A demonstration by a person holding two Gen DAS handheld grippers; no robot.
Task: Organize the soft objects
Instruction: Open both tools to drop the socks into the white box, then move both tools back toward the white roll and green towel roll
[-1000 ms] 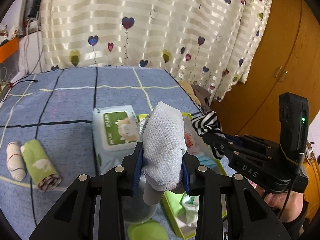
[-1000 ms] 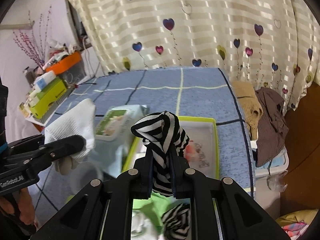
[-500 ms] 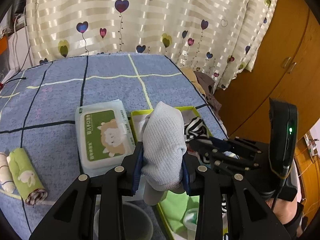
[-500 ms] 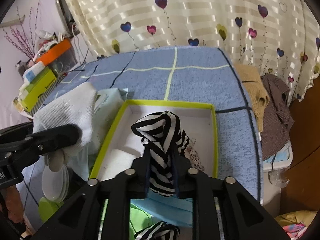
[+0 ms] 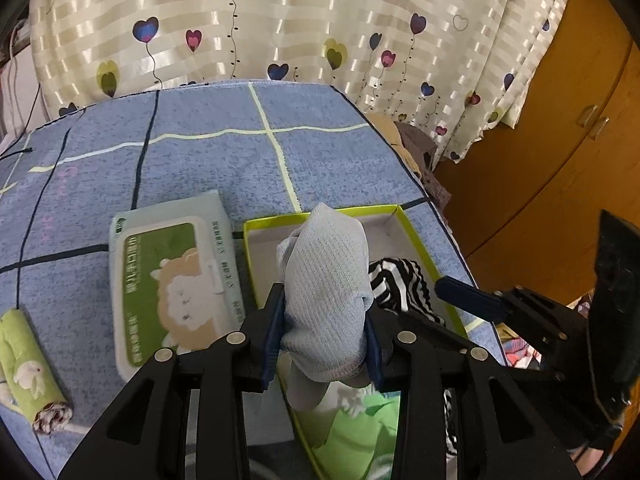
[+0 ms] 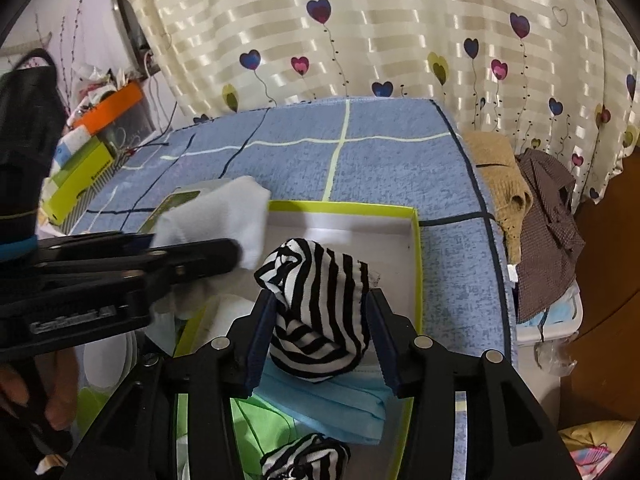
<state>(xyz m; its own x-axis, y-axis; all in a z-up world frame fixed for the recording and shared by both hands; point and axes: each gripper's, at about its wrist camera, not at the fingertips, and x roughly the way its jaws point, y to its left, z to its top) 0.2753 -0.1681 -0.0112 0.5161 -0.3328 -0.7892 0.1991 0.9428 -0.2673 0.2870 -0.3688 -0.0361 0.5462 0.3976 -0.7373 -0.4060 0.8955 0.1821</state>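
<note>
A pale blue ribbed sock stands bunched between the pads of my left gripper, over the near left part of a white box with a yellow-green rim. The jaws are opening, but the pads still touch the sock. In the right wrist view the same sock looks white, at the box's left wall. My right gripper is opening. A black-and-white striped sock rests between its spread pads on the box contents, with a gap at the right pad. That striped sock also shows inside the box.
A green wipes pack lies left of the box on the blue bedspread, a rolled green cloth further left. The box holds a blue face mask, green fabric and a second striped sock. Clothes hang off the bed's right edge.
My left gripper carried the pale sock forward and down over the box. The right jaws spread apart and the striped sock settled lower into the box.
</note>
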